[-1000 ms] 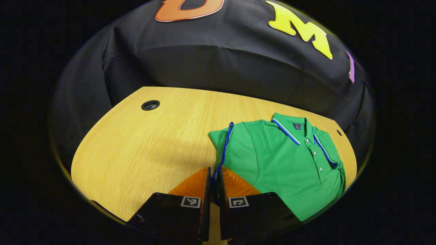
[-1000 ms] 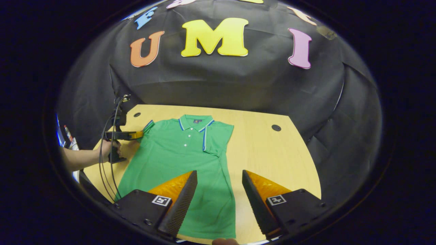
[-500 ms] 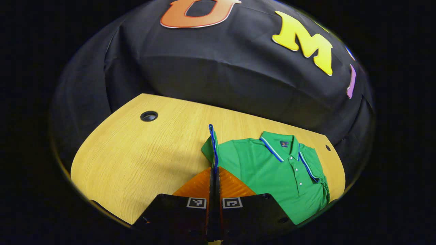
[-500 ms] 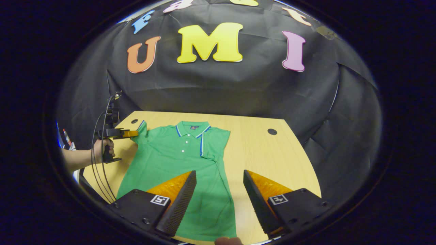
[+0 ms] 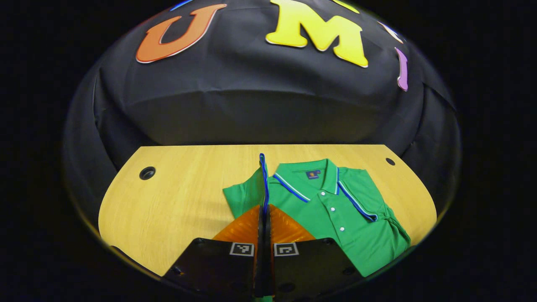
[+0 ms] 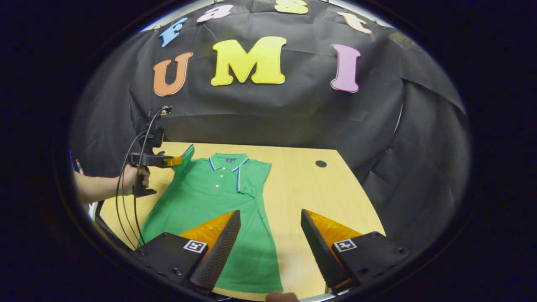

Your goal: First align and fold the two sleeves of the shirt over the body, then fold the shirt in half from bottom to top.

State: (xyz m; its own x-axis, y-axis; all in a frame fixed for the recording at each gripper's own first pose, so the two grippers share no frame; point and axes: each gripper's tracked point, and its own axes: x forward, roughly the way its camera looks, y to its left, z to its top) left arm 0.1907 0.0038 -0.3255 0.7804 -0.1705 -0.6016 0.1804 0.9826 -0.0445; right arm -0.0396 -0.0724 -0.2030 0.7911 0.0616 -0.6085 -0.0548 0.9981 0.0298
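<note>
**Lifting the second sleeve of a soft green shirt**

Looking along the left hand-held gripper (image 5: 263, 218), its fingers are pressed together on the blue-trimmed cuff of the sleeve (image 5: 262, 180), which stands up off the worktop (image 5: 176, 201). The shirt (image 5: 335, 214) lies flat beside it, collar toward the booth wall, the far sleeve already folded over the body.

From the right hand-held gripper (image 6: 268, 235), the fingers stand wide apart with nothing between them, poised over the lower part of the shirt (image 6: 209, 201). Farther off, a hand (image 6: 140, 178) holds the left hand-held gripper (image 6: 174, 161) at the raised sleeve (image 6: 186, 156).

The knit looks light and limp, so it will likely drape and crease wherever it is dropped. The cuff is a firm edge to pinch; the hem corners would suit the later fold. Whether the hem lies straight is hard to tell here.
</note>
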